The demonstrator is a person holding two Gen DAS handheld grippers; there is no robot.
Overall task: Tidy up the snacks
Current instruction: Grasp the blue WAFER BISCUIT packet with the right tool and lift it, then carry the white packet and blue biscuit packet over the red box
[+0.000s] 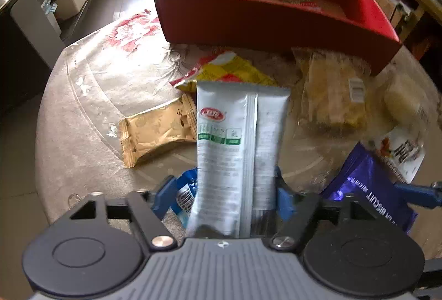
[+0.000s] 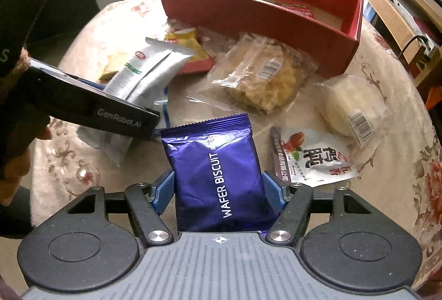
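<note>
A silver-white snack packet [image 1: 234, 139] stands lengthwise between the blue fingers of my left gripper [image 1: 226, 195]. The right finger is at its edge, while the left finger [image 1: 165, 195] stands a little apart from it, so the jaws are open. From the right wrist view the packet [image 2: 149, 65] sticks out of the left gripper, which is angled over the table. My right gripper [image 2: 218, 189] is shut on a purple wafer biscuit packet [image 2: 215, 162], with both pads against its sides. The red box [image 1: 276, 21] [image 2: 248, 15] sits open at the far side of the table.
Loose on the round floral table [image 2: 386, 73] lie a tan packet [image 1: 157, 131], a yellow packet [image 1: 234, 70], a clear bag of crisps [image 2: 265, 79], a wrapped white bun [image 2: 350, 104] and a date packet [image 2: 312, 156]. A blue-edged packet [image 1: 185, 195] lies under the left gripper. The table edge curves at left.
</note>
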